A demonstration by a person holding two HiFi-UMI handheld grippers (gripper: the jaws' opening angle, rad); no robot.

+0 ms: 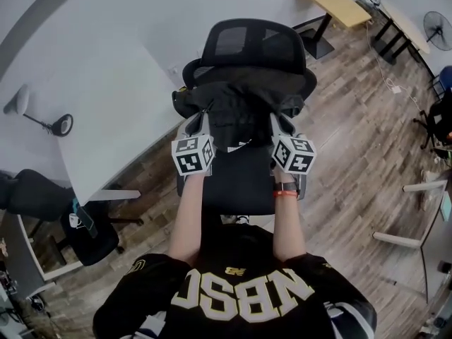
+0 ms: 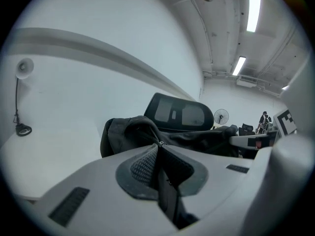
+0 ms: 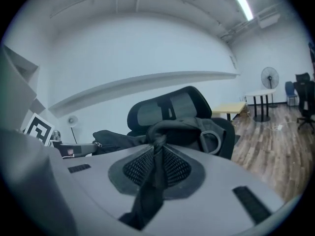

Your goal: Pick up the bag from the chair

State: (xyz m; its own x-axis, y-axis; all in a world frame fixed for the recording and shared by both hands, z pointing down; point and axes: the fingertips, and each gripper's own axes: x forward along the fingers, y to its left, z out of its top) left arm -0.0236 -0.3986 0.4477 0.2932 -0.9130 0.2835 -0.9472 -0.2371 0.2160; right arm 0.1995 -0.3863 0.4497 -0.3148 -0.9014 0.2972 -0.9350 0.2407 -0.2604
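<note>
A black fabric bag (image 1: 236, 108) hangs in the air over the seat of a black office chair (image 1: 244, 44), stretched between my two grippers. My left gripper (image 1: 205, 119) is shut on a fold of the bag's left side by its zipper (image 2: 153, 134). My right gripper (image 1: 277, 121) is shut on the bag's right edge, near a grey loop (image 3: 210, 139). In both gripper views black cloth runs between the ribbed pads (image 2: 142, 166) (image 3: 174, 167). The chair's mesh backrest (image 2: 178, 113) (image 3: 167, 109) stands just behind the bag (image 2: 128, 132) (image 3: 182, 132).
A white table (image 1: 78, 111) with a desk lamp (image 1: 49, 122) lies to the left of the chair. A second dark chair (image 1: 85, 232) stands at lower left. A yellow-topped table (image 1: 332, 4), a floor fan (image 1: 438, 28) and more chairs are at the far right on the wood floor.
</note>
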